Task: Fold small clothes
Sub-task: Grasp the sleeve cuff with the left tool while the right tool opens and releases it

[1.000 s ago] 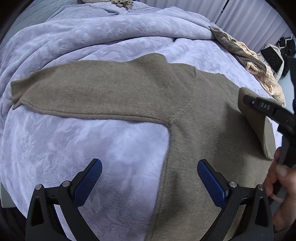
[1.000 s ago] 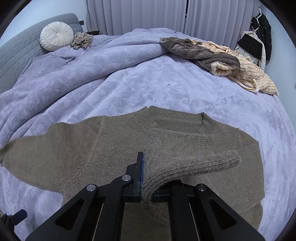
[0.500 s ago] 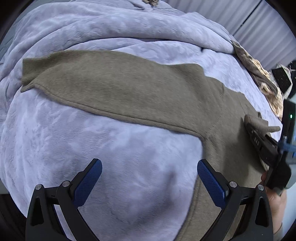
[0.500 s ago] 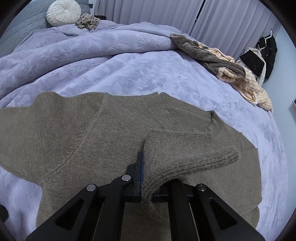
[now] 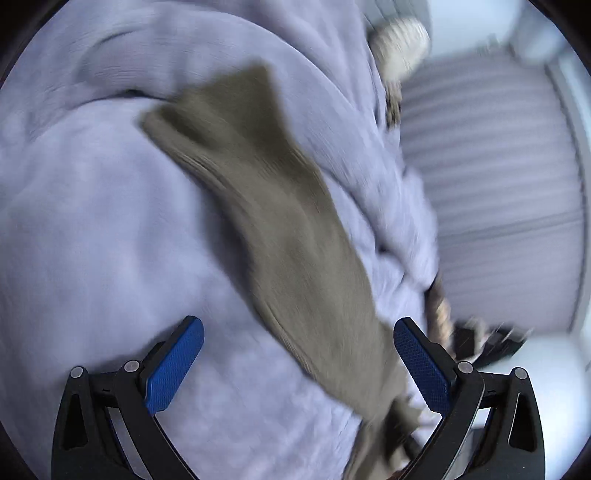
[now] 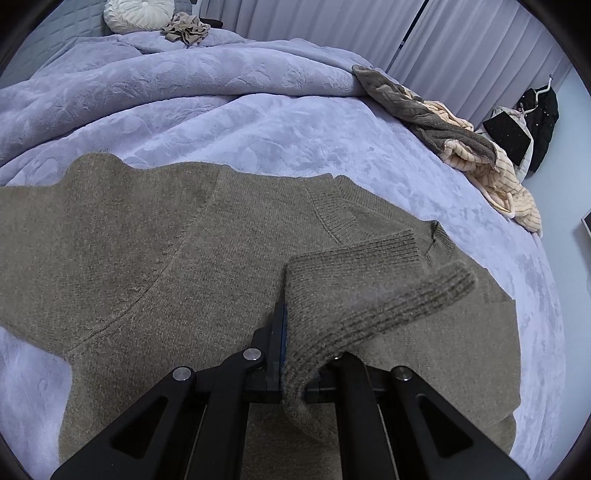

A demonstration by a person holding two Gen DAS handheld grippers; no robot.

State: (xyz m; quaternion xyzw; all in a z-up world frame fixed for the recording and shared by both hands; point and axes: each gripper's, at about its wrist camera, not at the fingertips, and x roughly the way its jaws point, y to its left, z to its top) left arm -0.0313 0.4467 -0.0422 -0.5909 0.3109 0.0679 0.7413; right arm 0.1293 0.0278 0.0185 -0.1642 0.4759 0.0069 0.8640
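A taupe knit sweater (image 6: 155, 258) lies flat on the lavender bedspread (image 6: 236, 125), neck toward the far side. My right gripper (image 6: 291, 332) is shut on the ribbed cuff of the right sleeve (image 6: 373, 291), which is folded over the sweater's body. In the blurred left wrist view, the sweater's left sleeve (image 5: 288, 221) stretches diagonally across the bedspread (image 5: 92, 229). My left gripper (image 5: 299, 365) is open and empty, hovering over the sleeve's lower part.
A pile of grey and cream clothes (image 6: 458, 147) lies at the bed's right edge. A round white cushion (image 6: 136, 13) and a crumpled beige garment (image 6: 186, 31) sit near the headboard. Curtains (image 6: 461, 48) and a hanging black garment (image 6: 543, 114) stand behind.
My left gripper has swung fast to the left along the left sleeve, blurring its view. My right gripper has carried the cuff further left over the sweater's body, still shut on it.
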